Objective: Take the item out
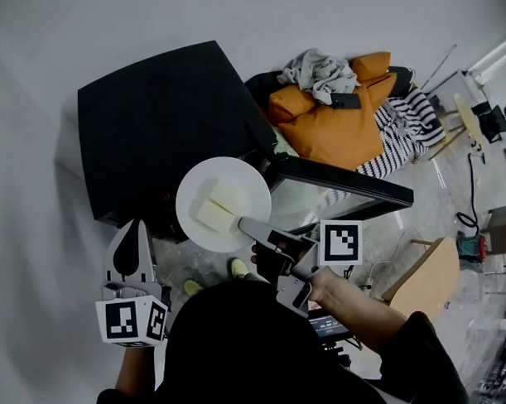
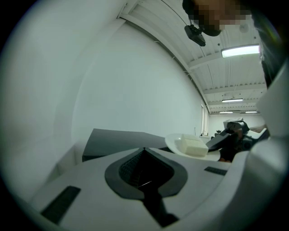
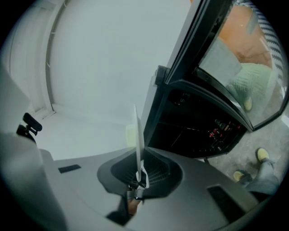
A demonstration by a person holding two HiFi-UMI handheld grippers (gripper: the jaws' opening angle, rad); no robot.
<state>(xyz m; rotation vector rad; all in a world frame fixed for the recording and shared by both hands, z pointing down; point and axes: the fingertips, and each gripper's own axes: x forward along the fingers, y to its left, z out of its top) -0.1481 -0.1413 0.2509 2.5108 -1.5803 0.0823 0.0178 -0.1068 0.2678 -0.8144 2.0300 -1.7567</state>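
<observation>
A: Head view first. What is the right gripper (image 1: pixel 247 226) doing?
B: It's clamping the rim of a white plate (image 1: pixel 245 179) on the side nearest the person, jaws closed on it. Two pale blocks (image 1: pixel 215 215) are sitting on the plate, touching each other.
A: Where's the plate hanging?
B: In the air just in front of a black appliance (image 1: pixel 159 117), overlapping its front edge as seen from above. The door (image 1: pixel 344 190) is standing open to the right. The left gripper (image 1: pixel 136 232) is hovering to the left of the plate and nearer the person, apart from it, carrying nothing.
A: Anything only this view is giving?
B: A heap on the floor behind the door: an orange jacket (image 1: pixel 333 128), a grey garment (image 1: pixel 319 70), a striped cloth (image 1: pixel 408 125).
A: Left gripper view?
B: Its jaws are meeting tip to tip, nothing between them. This one is showing the plate from the side, sitting level, one block on top, off to the right beside the appliance's flat top. The right gripper is reaching in from the right edge. A ceiling light (image 2: pixel 239 51) is showing here and in no other view.
A: Right gripper view?
B: The plate is showing edge-on, a thin white line pinched between the pads. Only this view is looking into the dark cavity (image 3: pixel 194 131), which is lying right of the plate; the plate is outside it. The blocks are barely showing, a pale sliver left of the plate's edge. A yellow-green shoe (image 3: pixel 262 155) is standing on the floor at lower right.
</observation>
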